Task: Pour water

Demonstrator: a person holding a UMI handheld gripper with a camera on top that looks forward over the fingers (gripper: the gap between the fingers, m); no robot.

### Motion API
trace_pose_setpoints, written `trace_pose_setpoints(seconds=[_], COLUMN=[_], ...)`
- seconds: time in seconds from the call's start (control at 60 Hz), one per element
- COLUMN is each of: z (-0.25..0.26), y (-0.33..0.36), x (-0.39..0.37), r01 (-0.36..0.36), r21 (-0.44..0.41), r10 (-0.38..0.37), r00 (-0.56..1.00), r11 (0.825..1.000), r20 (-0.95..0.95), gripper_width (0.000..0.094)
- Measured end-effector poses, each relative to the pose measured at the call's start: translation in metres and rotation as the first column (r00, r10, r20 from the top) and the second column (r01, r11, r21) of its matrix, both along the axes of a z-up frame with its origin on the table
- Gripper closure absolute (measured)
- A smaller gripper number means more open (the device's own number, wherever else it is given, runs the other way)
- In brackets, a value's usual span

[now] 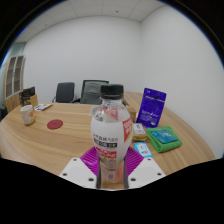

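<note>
A clear plastic water bottle with a black cap and a white label stands upright between my fingers. My gripper is shut on the bottle, its purple pads pressing against the lower body from both sides. The bottle appears held above the wooden table. A white cup stands on the table far to the left, beyond the fingers.
A red coaster lies near the cup. A purple bag, a green box and small packets sit to the right of the bottle. Office chairs stand behind the table. A box sits at the far left.
</note>
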State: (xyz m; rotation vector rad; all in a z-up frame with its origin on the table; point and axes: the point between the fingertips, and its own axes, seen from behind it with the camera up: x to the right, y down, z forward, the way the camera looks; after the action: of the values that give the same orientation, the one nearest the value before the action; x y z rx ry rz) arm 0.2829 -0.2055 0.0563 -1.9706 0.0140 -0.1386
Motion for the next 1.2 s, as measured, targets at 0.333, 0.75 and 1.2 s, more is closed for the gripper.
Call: trace_pose_setpoints(seconds=[0.333, 0.75, 1.2], z=[0.121, 0.222, 0.139], y=[0.048, 0.159, 0.225], x=[-0.028, -0.217, -0.353], r01=[0.094, -0.03, -0.109], r21=[0.034, -0.031, -0.331], r10=[-0.1, 0.04, 0.221], r00=[0.943, 0.328, -0.549], r11=[0.995, 0.999, 0.937], r20=[0.318, 0.944, 0.806], gripper_width=[0.0634, 0.0634, 0.0637])
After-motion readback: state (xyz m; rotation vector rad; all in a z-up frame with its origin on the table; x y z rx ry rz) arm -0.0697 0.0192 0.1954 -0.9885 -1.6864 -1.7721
